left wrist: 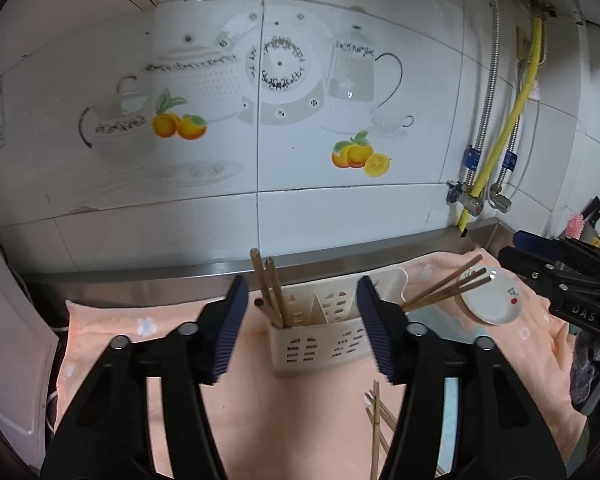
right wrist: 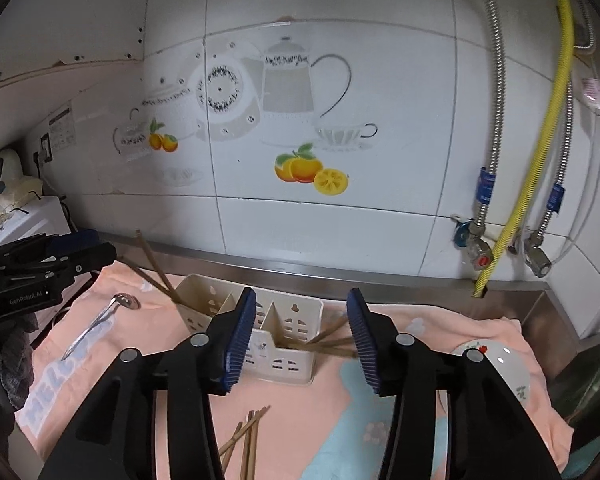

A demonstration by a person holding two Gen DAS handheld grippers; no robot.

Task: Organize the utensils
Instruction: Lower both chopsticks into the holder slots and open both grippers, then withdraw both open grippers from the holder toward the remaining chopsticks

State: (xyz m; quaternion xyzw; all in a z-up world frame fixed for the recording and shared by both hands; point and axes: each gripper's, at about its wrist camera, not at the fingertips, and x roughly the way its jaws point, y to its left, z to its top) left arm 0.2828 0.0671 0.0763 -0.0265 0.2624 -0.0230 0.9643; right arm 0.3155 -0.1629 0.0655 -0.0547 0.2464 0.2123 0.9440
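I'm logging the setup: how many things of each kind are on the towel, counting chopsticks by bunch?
Holder: 1
Plate: 1
Spoon: 1
Chopstick bunches: 3
Total: 6

The left tongs read "GenRobot.AI"; the towel reads "HELLO".

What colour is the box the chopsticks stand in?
Cream-white utensil holder, with chopsticks; clearest in the right wrist view.
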